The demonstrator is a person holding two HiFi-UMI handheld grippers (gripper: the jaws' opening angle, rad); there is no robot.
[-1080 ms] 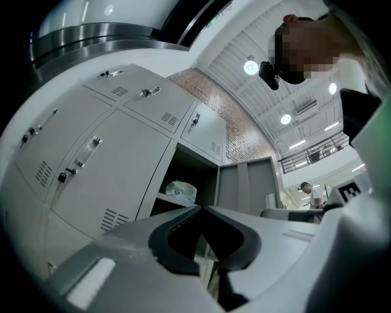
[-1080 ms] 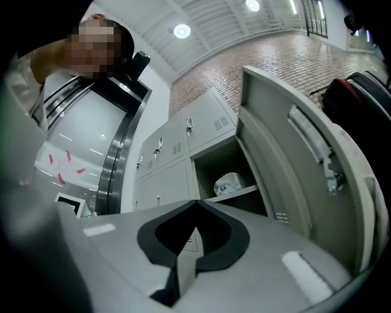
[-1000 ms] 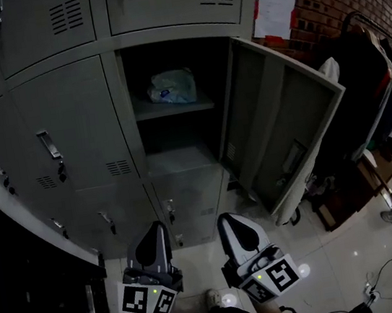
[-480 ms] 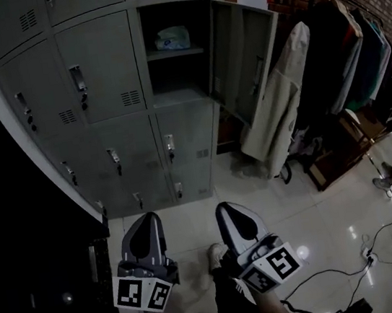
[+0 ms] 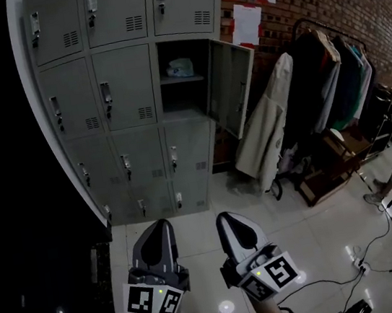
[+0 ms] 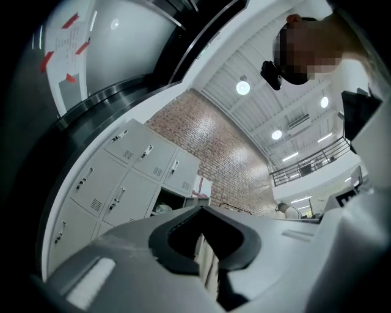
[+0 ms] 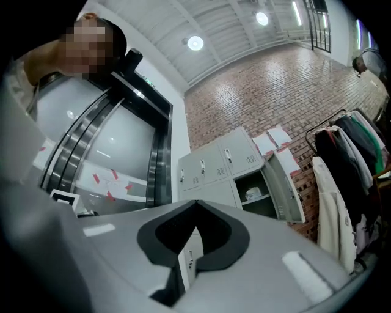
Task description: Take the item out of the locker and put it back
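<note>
Lockers point(image 5: 135, 88) stand on glossy tiled floor point(image 5: 318, 243) beside brick wall point(image 5: 348, 5).

The open compartment point(image 5: 186, 97) of the grey metal locker bank point(image 5: 131, 111) faces bare glossy floor tiles point(image 5: 211, 212), which leave a clear way in. Its grey door point(image 5: 231, 87) stands swung out at the compartment's right. Just beyond the door hangs a pale coat point(image 5: 269, 134). Inside the compartment, a shelf point(image 5: 181, 78) splits the opening, with dark room below it.
</note>
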